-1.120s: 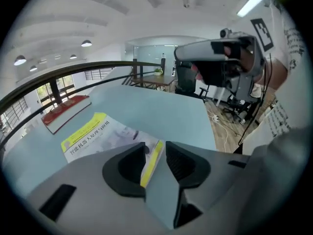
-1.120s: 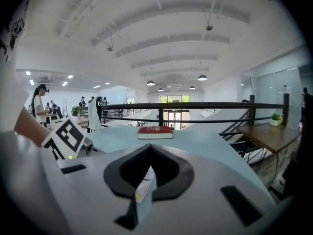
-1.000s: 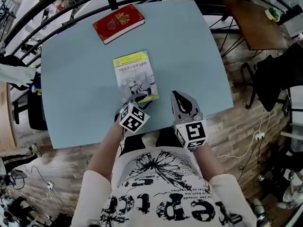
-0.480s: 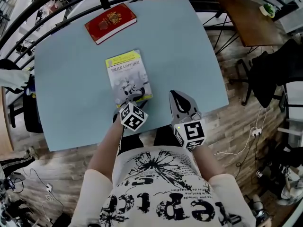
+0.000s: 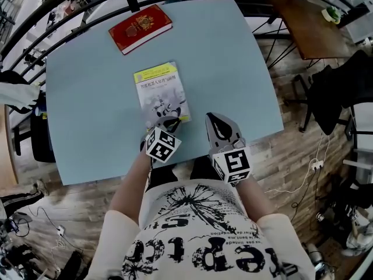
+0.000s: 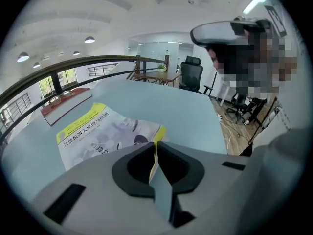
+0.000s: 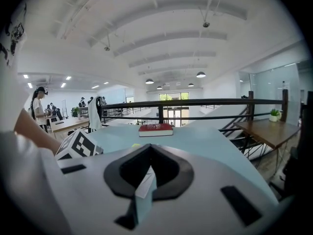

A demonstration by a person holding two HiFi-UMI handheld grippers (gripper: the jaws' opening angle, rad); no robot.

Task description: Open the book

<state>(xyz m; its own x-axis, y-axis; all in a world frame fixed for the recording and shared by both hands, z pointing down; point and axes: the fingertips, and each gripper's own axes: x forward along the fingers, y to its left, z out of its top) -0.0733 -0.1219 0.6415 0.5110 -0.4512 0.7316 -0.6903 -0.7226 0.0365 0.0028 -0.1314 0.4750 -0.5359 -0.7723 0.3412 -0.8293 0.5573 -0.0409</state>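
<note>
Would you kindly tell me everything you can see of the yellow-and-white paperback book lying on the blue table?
The yellow-and-white paperback book is thin and soft-covered, with a yellow band and dark print at its far end, a pale grey picture below and a yellow strip along its near edge. It lies closed and flat, slightly askew, on the light blue table. The left hand-held gripper, whose jaws have just been closing, pinches its near edge.

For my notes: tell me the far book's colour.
Far book: red with gold emblem; clearest in head view.
</note>
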